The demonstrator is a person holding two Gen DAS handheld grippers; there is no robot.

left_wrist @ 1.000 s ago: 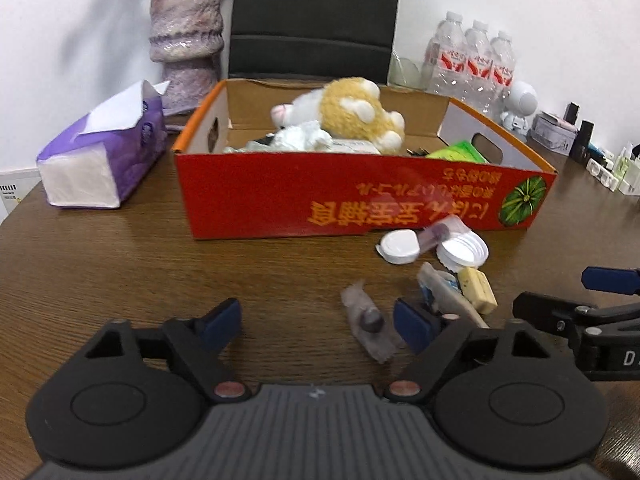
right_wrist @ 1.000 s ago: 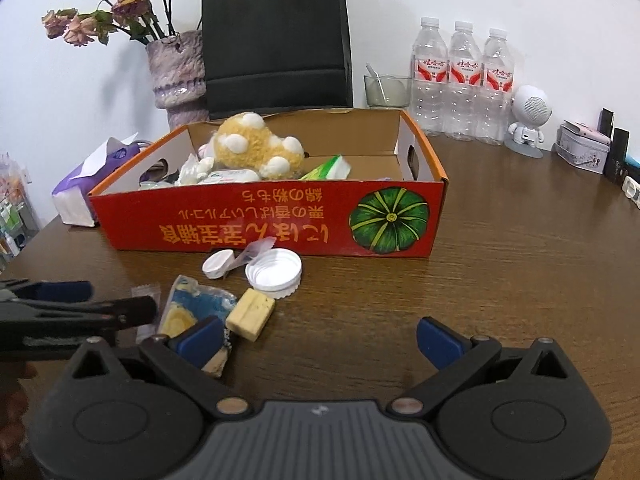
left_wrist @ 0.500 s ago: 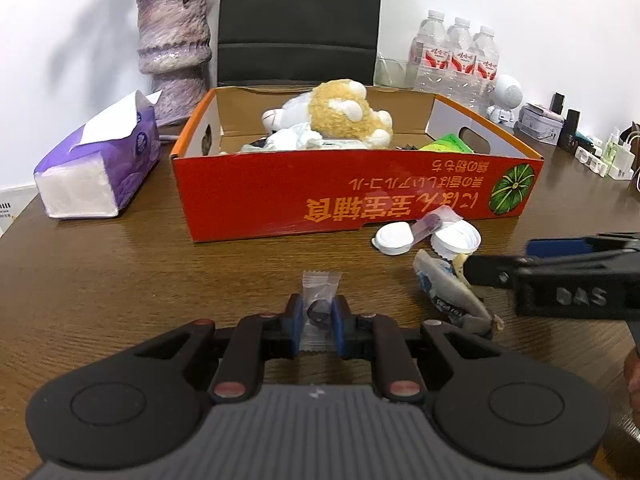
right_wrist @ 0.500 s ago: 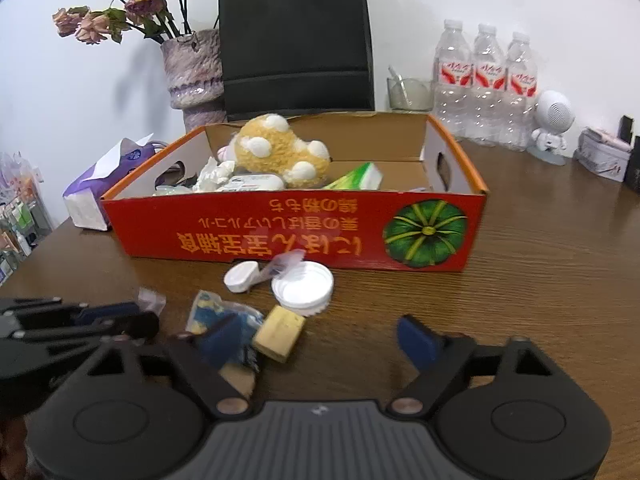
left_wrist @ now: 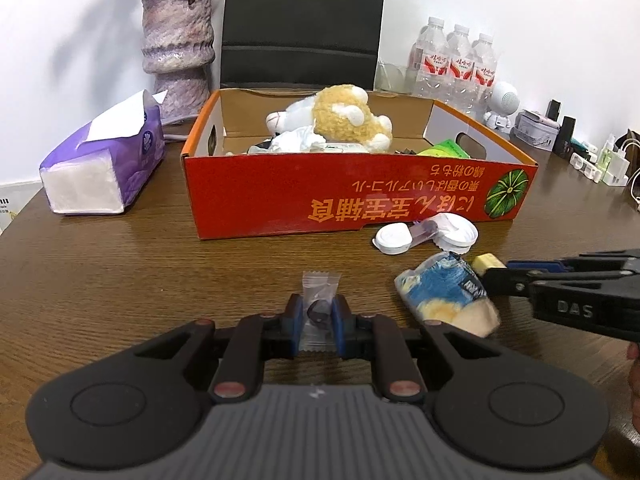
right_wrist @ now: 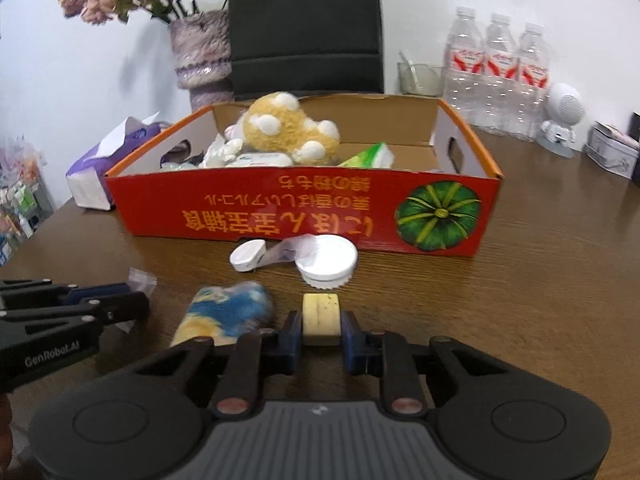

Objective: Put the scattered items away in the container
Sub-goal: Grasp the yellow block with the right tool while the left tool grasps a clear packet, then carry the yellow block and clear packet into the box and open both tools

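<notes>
Red cardboard box (left_wrist: 352,204) lies straight ahead, upper centre of both views. Left gripper (left_wrist: 318,326) clamps a clear-wrapped candy (left_wrist: 319,312); right gripper (right_wrist: 320,334) clamps a yellow block (right_wrist: 321,318), long axis pointing boxward. Both sit equally near.

the right gripper (right_wrist: 321,330) has its blue pads closed on a pale yellow block (right_wrist: 321,319) above the wooden table (right_wrist: 540,280); a blurred blue and yellow packet (right_wrist: 226,314) lies just left of it; the left gripper (right_wrist: 116,304) enters from the left edge; a white lid (right_wrist: 328,258) and a small white cap (right_wrist: 248,256) lie by the red cardboard box (right_wrist: 304,212), which holds a plush toy (right_wrist: 288,128).
</notes>
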